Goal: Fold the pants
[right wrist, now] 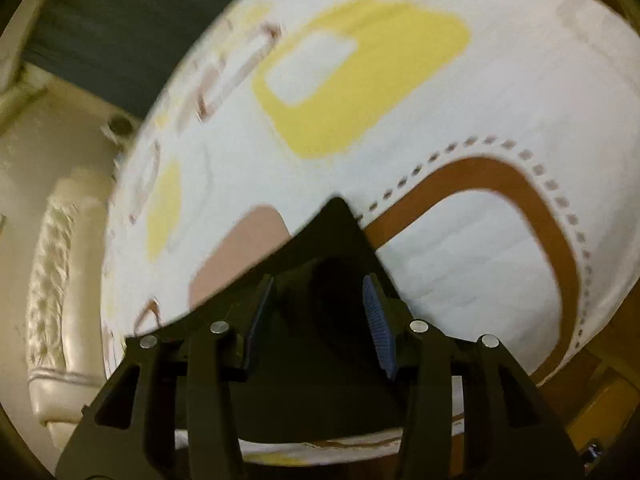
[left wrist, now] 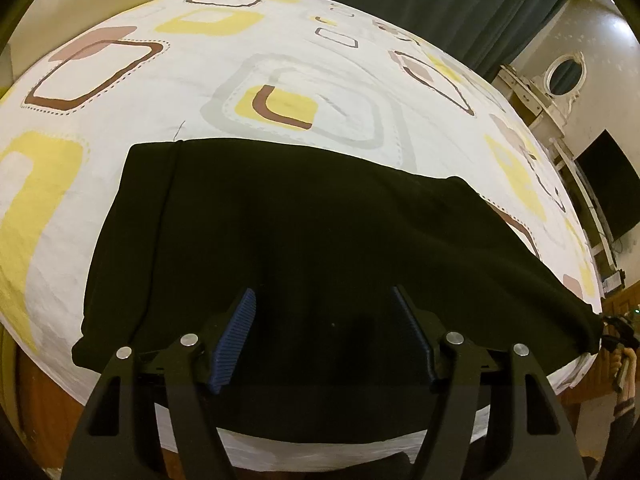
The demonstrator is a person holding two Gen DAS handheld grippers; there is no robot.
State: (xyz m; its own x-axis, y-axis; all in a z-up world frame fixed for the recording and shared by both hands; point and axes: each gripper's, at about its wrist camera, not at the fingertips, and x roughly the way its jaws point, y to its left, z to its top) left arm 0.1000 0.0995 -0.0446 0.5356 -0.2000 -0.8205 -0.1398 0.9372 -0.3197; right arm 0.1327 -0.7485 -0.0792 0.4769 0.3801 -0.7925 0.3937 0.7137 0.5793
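Left wrist view: the left gripper (left wrist: 324, 300) is being held open over the black pants (left wrist: 312, 216), nothing pinched; pants are lying folded on the patterned bedsheet (left wrist: 280, 56), spreading from 9 to 3 o'clock ahead of the fingers. Fold could be dragged askew if the pads catch cloth.

Right wrist view, blurred: the right gripper (right wrist: 320, 300) is being seen with jaws parted, a pants corner (right wrist: 336, 232) pointing to 12 o'clock between the pads, seemingly unpinched. A snagged corner risks being lifted, undoing the fold.
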